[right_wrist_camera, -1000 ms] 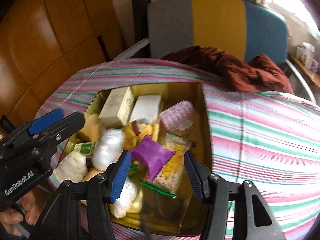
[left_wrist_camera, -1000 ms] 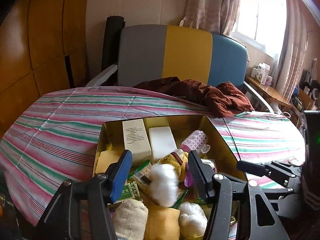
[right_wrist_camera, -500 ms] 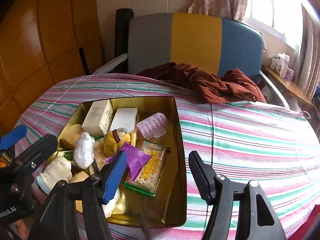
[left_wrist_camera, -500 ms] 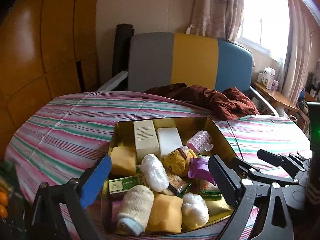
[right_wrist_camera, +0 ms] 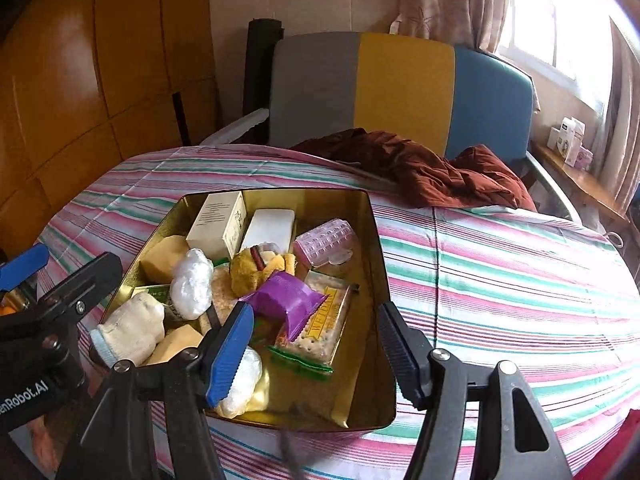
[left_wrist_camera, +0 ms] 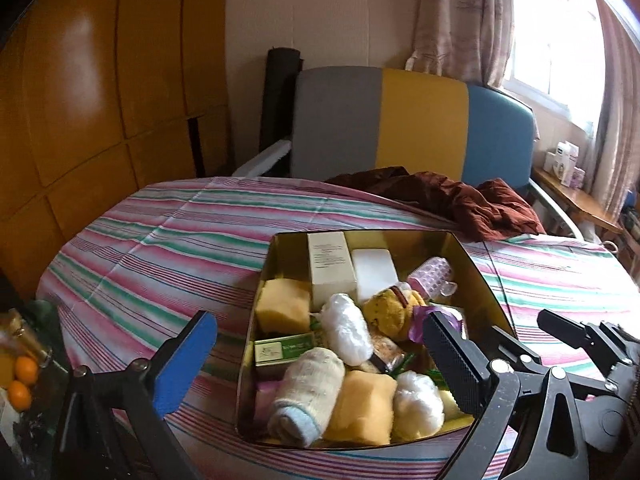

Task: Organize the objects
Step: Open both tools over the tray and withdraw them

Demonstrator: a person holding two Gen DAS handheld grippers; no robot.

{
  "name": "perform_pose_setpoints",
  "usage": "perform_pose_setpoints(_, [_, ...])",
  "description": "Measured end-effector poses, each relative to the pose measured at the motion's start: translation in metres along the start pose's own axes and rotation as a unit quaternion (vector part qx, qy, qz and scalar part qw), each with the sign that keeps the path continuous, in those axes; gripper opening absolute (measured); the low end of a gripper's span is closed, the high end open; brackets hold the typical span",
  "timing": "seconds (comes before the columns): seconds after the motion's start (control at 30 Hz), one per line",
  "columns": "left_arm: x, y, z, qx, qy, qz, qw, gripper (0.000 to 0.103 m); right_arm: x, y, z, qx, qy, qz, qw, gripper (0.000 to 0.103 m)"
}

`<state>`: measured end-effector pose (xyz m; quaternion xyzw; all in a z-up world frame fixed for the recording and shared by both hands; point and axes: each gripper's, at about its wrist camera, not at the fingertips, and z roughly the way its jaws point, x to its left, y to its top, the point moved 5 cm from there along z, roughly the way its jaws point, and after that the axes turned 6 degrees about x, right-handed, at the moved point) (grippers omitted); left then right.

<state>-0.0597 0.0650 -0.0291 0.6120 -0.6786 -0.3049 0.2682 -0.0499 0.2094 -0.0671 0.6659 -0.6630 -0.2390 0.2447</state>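
Note:
A gold tin box [left_wrist_camera: 486, 276] [right_wrist_camera: 378, 264] sits on the striped tablecloth, packed with several items: a cream carton [left_wrist_camera: 331, 268], a white bar [right_wrist_camera: 269, 227], a pink hair roller [right_wrist_camera: 326, 240], a purple packet [right_wrist_camera: 286, 300], a cracker pack [right_wrist_camera: 320, 332], white wrapped balls [left_wrist_camera: 346, 332], yellow sponges [left_wrist_camera: 362, 408] and a rolled sock [left_wrist_camera: 306, 392]. My left gripper [left_wrist_camera: 320, 356] is open and empty, above the box's near left edge. My right gripper [right_wrist_camera: 316, 344] is open and empty, above the box's near right corner.
A dark red cloth [left_wrist_camera: 460, 200] [right_wrist_camera: 420, 168] lies at the table's far edge before a grey, yellow and blue chair [left_wrist_camera: 408, 120]. Oranges [left_wrist_camera: 24, 376] sit low at the left. A side shelf [right_wrist_camera: 576, 176] with small boxes stands by the window.
Both grippers have pulled back and up from the box, so more of the room shows. The left jaws have opened wider. The box's contents look the same as half a second ago.

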Motion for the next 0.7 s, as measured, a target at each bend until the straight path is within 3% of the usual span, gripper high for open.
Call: perform_pose_setpoints(0.7, [0.0079,-0.0067,0.0013,-0.003,0.004,-0.008,1.0000,0.102,0.0050,-0.0028,0.0030,0.005,0.001,-0.004,1.000,0.065])
